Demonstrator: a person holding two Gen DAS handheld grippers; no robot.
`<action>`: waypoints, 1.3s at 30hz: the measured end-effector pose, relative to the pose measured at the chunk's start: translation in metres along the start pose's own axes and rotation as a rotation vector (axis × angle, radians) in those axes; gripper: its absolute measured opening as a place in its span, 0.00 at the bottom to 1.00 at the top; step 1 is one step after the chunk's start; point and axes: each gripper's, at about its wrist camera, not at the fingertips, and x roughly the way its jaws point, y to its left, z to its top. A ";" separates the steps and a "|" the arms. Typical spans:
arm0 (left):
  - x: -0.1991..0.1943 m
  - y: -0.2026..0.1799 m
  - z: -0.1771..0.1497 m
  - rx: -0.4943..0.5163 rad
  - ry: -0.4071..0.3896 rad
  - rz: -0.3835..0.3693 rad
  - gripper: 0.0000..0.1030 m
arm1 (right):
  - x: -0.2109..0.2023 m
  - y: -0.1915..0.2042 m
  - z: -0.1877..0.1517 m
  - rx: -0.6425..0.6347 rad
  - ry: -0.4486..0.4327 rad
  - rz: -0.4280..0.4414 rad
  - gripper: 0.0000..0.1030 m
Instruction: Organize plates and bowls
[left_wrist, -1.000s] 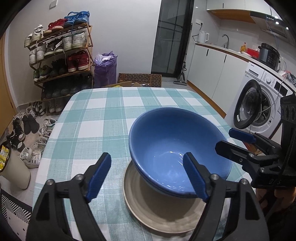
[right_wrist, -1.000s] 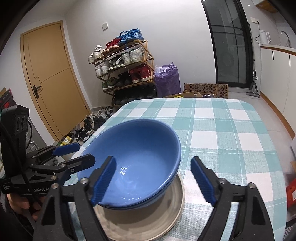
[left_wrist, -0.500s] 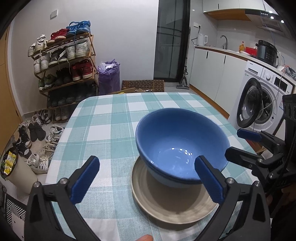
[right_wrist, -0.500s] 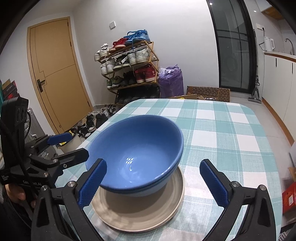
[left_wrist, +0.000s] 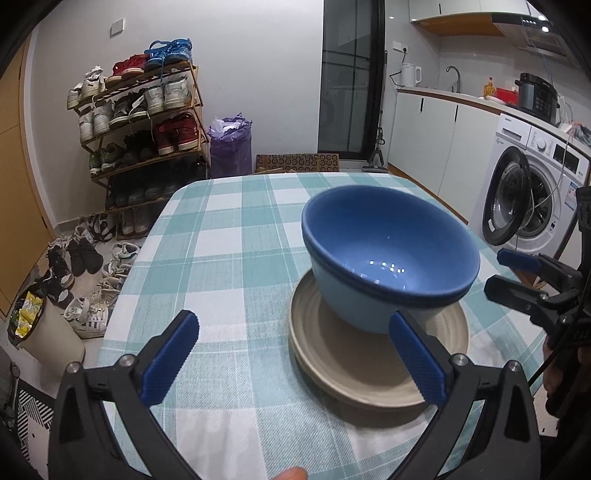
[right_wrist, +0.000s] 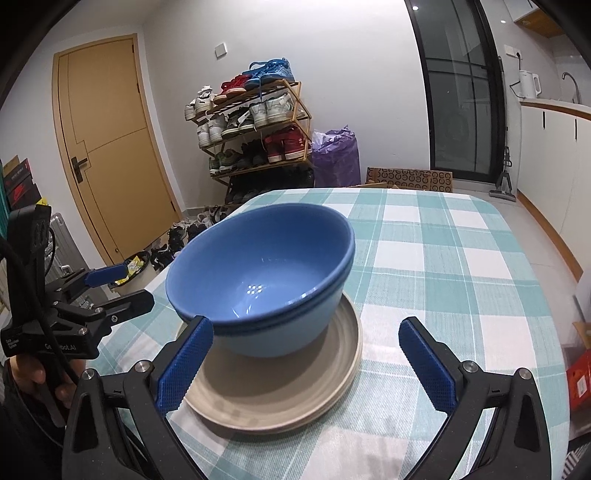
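Both grippers sit at the near table edge with jaws spread wide, just finished opening, nothing between the pads: left gripper (left_wrist: 293, 356) short of the stack, right gripper (right_wrist: 306, 362) with its left pad just in front of the bowl, not touching. Blue bowls (left_wrist: 388, 254), two nested by the look of the double rim, sit on stacked beige plates (left_wrist: 354, 373) on the checked tablecloth (left_wrist: 229, 236). Beyond the table: shoe rack (left_wrist: 140, 122), purple bag (left_wrist: 231, 146), washing machine (left_wrist: 532, 184).
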 end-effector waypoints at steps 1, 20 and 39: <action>0.000 0.000 -0.002 0.004 0.000 0.000 1.00 | -0.001 0.000 -0.002 0.000 0.001 -0.001 0.99; -0.007 -0.008 -0.033 0.011 -0.035 0.027 1.00 | -0.017 0.004 -0.034 -0.063 -0.014 -0.044 0.99; -0.028 -0.012 -0.054 0.014 -0.101 0.029 1.00 | -0.025 0.005 -0.056 -0.060 -0.020 -0.029 0.99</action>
